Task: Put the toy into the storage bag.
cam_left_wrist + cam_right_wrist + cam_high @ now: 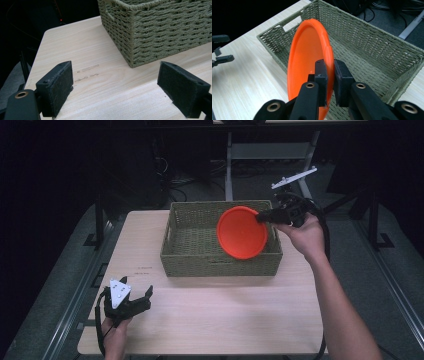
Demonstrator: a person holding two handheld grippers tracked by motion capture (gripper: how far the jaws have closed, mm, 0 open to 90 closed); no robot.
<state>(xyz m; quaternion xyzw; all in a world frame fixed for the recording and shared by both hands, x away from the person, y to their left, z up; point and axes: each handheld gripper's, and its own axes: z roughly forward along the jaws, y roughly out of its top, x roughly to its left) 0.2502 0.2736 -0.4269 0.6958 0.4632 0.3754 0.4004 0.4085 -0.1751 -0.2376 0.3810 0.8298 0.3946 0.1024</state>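
An orange plate [242,232] hangs tilted on edge over the right half of a woven green basket [192,257]. My right gripper [263,217] is shut on the plate's rim, coming in from the basket's right side. In the right gripper view the two pads pinch the orange plate [305,55] at its edge, above the inside of the basket [372,50]. My left gripper [137,296] rests near the table's front left corner, open, with nothing between its pads [58,86]. The basket's near corner [150,32] stands ahead of it.
The light wooden table [215,315] has free room in front of the basket and to its left. Faint marks [87,71] show on the wood. Table legs, cables and dark floor lie beyond the far edge.
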